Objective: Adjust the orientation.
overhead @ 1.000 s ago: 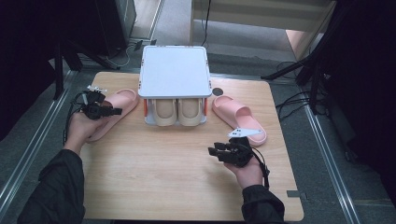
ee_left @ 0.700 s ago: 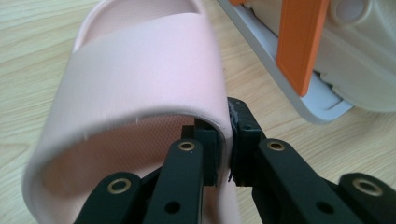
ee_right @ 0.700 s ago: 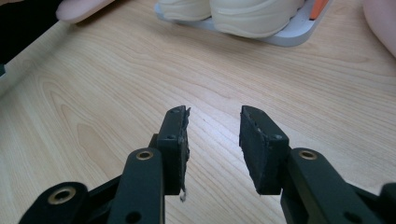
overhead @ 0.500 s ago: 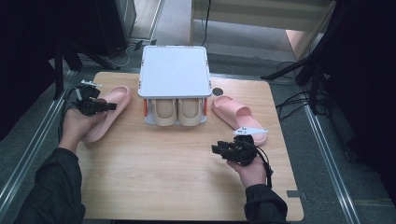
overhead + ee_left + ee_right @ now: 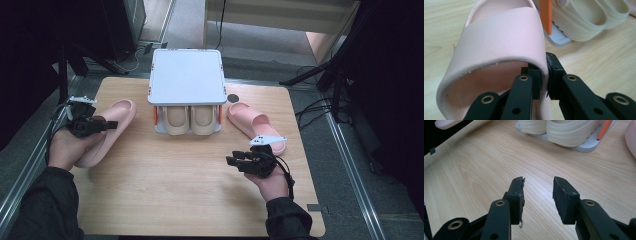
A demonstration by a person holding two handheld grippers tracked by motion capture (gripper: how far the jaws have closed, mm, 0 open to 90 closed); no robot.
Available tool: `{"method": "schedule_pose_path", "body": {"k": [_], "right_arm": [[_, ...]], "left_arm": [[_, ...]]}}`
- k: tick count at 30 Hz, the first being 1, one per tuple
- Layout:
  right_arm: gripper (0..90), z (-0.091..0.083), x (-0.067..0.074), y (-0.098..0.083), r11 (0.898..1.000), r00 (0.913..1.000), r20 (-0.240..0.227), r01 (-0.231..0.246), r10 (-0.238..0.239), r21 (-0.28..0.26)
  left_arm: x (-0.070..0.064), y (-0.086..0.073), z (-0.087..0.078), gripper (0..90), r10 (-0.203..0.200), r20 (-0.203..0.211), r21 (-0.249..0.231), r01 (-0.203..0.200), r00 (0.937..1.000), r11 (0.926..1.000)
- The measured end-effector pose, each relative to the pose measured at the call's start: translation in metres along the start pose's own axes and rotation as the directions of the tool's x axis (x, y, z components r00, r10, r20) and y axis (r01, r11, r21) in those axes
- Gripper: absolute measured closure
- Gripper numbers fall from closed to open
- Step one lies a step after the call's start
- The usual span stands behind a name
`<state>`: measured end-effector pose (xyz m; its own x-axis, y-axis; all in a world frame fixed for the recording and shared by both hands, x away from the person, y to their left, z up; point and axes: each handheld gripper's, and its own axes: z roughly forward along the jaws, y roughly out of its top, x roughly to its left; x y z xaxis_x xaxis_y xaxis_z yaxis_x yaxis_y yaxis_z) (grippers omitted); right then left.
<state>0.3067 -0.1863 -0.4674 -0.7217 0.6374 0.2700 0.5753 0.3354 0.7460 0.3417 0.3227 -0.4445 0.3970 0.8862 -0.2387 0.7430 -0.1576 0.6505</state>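
My left gripper is shut on the strap of a pink slipper at the table's left. In the left gripper view the two pads of the left gripper pinch the strap's edge of that pink slipper; the jaws have just been closing on it. A second pink slipper lies at the right of the rack. My right gripper hovers open over bare wood at the front right, and the right gripper view shows nothing between the pads of the right gripper.
A white two-level shoe rack with orange posts stands at the table's back middle, with a beige pair of slippers on its lower shelf. The wooden table is bare in front. Cables and stands surround the table on the floor.
My left hand has moved left and towards the near side and risen a little, with the pink slipper's strap in its jaws; the slipper has shifted with it. The right hand has stayed put.
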Motion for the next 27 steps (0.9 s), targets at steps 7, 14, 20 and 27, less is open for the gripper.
{"method": "schedule_pose_path", "body": {"k": [7, 14, 20, 27], "right_arm": [[60.7, 0.005, -0.001, 0.006, 1.000, 0.9998, -0.016, 0.013, -0.013, 0.000], [60.4, 0.016, 0.000, 0.010, 0.999, 0.9992, -0.029, 0.028, -0.027, 0.023], [60.6, 0.024, 0.003, 0.014, 0.999, 0.9982, -0.046, 0.040, -0.038, 0.033], [63.8, 0.028, 0.005, 0.017, 0.998, 0.9973, -0.065, 0.038, -0.035, 0.042]], "left_arm": [[-0.027, -0.016, -0.007, 83.3, 0.025, 0.033, -0.003, -0.025, 0.9991, 0.9997], [-0.052, -0.019, -0.004, 83.2, 0.061, 0.064, -0.004, -0.061, 0.9961, 0.9981], [-0.080, -0.019, 0.007, 83.1, 0.106, 0.097, 0.012, -0.108, 0.9896, 0.9941], [-0.114, -0.021, 0.028, 83.1, 0.171, 0.154, 0.040, -0.180, 0.9730, 0.9829]]}}
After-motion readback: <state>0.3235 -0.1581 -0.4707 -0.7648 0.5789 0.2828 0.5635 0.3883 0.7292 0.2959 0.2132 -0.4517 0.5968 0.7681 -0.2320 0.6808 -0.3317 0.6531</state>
